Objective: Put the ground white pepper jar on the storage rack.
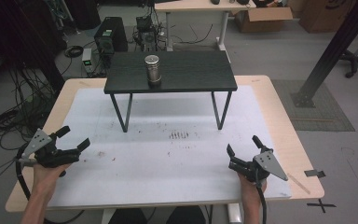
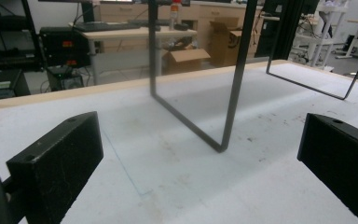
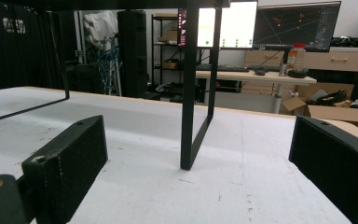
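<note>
A silver metal canister [image 1: 153,70] stands upright on a small black raised shelf [image 1: 186,77] at the far middle of the table. My left gripper [image 1: 73,138] rests low at the near left, jaws wide apart with nothing between them. My right gripper [image 1: 243,145] sits at the near right, also open and empty. In the left gripper view the gripper [image 2: 200,163] faces the shelf's left leg frame [image 2: 228,116] across the white mat. In the right gripper view the gripper [image 3: 198,172] faces the right leg frame [image 3: 189,116].
A white mat [image 1: 168,158] with dark smudges [image 1: 179,135] covers the light wooden table [image 1: 289,140]. Cables [image 1: 9,121], computer boxes [image 1: 109,35] and a desk [image 1: 196,9] stand on the floor beyond. A black post [image 1: 331,51] rises at the right.
</note>
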A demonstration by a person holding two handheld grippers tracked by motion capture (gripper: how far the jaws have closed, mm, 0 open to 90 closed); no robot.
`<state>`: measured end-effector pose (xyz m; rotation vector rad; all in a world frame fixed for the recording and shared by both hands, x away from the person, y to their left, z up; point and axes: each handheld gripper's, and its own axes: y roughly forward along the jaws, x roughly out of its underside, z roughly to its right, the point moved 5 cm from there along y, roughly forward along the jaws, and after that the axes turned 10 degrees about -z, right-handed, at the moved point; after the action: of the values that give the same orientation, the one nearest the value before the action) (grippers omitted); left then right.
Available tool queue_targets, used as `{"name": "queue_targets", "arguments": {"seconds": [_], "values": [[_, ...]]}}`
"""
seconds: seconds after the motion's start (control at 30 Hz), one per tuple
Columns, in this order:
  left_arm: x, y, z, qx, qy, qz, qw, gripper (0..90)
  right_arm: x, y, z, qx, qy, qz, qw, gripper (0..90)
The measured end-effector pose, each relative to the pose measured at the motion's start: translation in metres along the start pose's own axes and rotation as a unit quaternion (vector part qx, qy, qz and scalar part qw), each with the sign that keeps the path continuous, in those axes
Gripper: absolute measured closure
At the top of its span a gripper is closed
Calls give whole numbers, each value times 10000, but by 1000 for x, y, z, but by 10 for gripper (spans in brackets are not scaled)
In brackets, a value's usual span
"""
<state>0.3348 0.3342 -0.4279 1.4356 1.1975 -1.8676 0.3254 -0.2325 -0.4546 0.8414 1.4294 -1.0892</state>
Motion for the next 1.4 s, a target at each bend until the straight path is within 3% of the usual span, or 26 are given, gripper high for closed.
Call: {"name": "queue_targets", "arguments": {"seconds": [0.5,0.9,1.07,1.4], "values": [[20,-12,1,-403,152,544,9976,5,0,0,0,2,-7,4,10000,40],[33,-13,0,-535,193,666,9962,11,0,0,0,1,-7,-1,10000,40],[34,-16,0,-567,161,815,9949,13,0,0,0,3,-10,-4,10000,41],[34,-16,0,-568,194,811,9949,3,0,0,0,3,-10,4,10000,41]]}}
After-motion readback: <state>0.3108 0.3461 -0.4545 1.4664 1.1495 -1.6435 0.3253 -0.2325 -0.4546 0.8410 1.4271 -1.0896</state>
